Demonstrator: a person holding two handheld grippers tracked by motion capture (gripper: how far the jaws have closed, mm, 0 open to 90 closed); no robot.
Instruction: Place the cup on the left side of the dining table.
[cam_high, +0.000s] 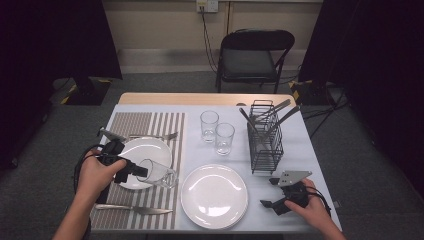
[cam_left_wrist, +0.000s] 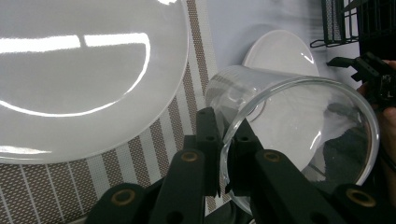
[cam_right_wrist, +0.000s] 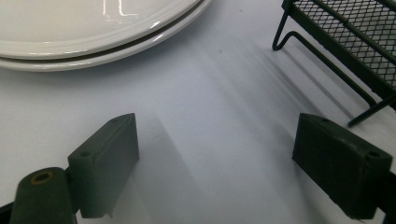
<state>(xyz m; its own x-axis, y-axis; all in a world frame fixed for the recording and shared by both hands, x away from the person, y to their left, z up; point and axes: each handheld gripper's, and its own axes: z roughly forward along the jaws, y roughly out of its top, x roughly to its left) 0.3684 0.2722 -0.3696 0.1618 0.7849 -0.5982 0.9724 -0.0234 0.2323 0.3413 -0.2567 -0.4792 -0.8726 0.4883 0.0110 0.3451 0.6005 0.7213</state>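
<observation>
My left gripper (cam_high: 139, 171) is shut on the rim of a clear glass (cam_high: 158, 172), which hangs tilted on its side over the right edge of a white plate (cam_high: 145, 151) on the striped placemat (cam_high: 131, 123). In the left gripper view the jaws pinch the glass (cam_left_wrist: 289, 112) wall at its rim, one jaw inside and one outside, next to that plate (cam_left_wrist: 84, 70). My right gripper (cam_high: 269, 192) stands open low over the bare table at the front right, with nothing between its fingers (cam_right_wrist: 105, 158).
Two stacked white plates (cam_high: 214, 196) lie at the front middle. Two upright glasses (cam_high: 209, 125) stand behind them. A black wire rack (cam_high: 265, 140) with cutlery stands at the right. A fork (cam_high: 152, 136) and a knife (cam_high: 135, 210) lie on the placemat. A folding chair (cam_high: 252, 57) stands beyond the table.
</observation>
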